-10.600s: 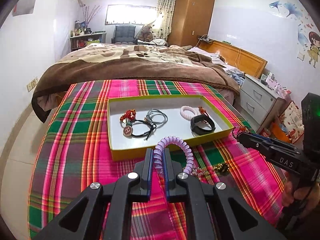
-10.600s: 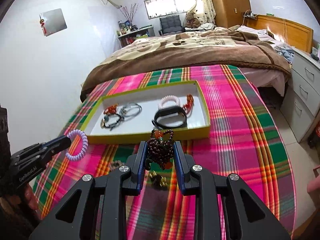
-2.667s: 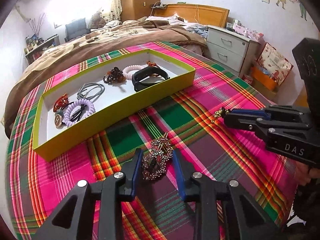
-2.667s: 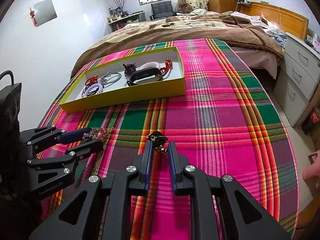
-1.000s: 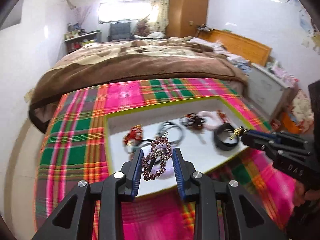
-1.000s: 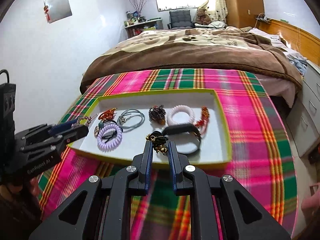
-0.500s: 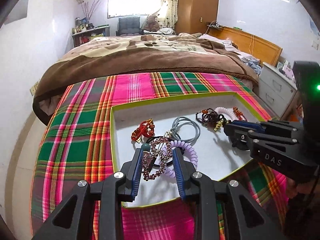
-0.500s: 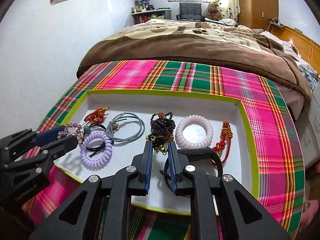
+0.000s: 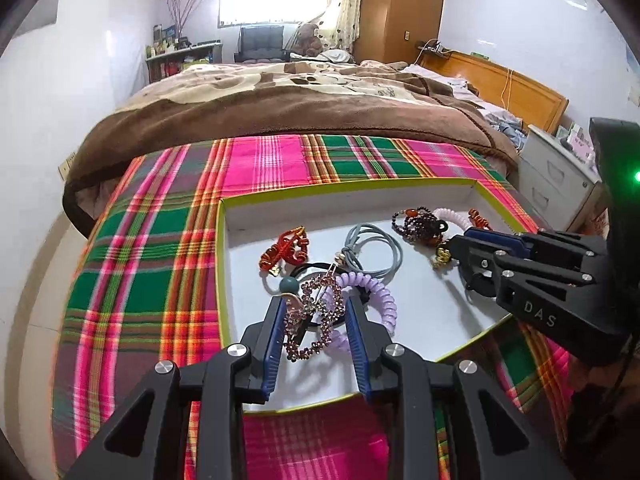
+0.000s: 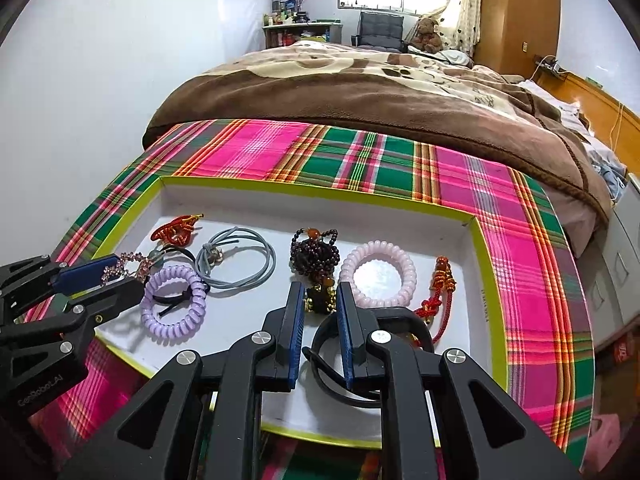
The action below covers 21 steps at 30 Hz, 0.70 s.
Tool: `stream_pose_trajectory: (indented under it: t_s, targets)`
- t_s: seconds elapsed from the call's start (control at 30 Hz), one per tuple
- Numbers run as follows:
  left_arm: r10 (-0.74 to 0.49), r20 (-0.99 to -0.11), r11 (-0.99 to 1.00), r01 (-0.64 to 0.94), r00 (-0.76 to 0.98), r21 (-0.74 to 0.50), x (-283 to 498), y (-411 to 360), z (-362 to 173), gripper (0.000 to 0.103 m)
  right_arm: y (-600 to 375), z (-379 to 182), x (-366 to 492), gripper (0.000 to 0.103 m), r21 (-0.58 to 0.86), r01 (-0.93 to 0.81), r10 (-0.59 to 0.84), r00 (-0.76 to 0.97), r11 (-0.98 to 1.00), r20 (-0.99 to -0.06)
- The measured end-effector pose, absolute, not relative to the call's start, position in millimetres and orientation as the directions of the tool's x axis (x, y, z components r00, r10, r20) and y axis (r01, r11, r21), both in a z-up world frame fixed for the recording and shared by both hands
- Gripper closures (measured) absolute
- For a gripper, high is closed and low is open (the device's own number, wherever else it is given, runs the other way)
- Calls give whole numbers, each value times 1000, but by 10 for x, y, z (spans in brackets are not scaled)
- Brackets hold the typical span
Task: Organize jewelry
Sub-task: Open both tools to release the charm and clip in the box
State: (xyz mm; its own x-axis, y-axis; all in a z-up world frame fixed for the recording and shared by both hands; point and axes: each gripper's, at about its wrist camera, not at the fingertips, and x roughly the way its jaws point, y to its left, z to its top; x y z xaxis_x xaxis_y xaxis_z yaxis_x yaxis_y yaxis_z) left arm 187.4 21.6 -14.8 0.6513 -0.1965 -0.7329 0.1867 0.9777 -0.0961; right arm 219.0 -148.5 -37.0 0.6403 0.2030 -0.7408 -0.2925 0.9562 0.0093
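Both grippers have come from the plaid cloth to over the tray (image 9: pixel 224 264): left gripper (image 9: pixel 315 322) clamps the rhinestone hair clip (image 9: pixel 316 316) at lower centre, right gripper (image 10: pixel 319 300) pinches a gold-and-black trinket (image 10: pixel 319 299) mid-frame, so both await release.

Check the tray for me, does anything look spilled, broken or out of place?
Nothing stands out. The jewelry lies loose but inside the yellow-rimmed tray, some pieces overlapping. The only pieces not set down are the rhinestone hair clip in the left gripper and the small gold-and-black piece in the right gripper.
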Motion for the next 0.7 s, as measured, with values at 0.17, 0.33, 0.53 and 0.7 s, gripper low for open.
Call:
stream_pose_trajectory:
  t_s: [0.17, 0.33, 0.53, 0.7]
  targets:
    - [-171, -738, 980, 190, 653, -59, 1863, 176, -156, 72, -1490, -365, 2213, 87, 1, -287, 194, 645, 958, -739]
    - [-161, -741, 982, 183, 652, -52, 1869, 173, -165, 72, -1504, -361, 2201, 78, 21, -282, 206, 646, 959, -735]
    - [-156, -734, 985, 164, 661, -61, 1832, 200, -129, 62, -1549, -311, 2127, 65, 60, -277, 234, 655, 959, -718]
    - [-163, -708, 985, 157, 687, -74, 1703, 204, -17, 62, -1587, -206, 1992, 62, 78, -270, 246, 677, 960, -694]
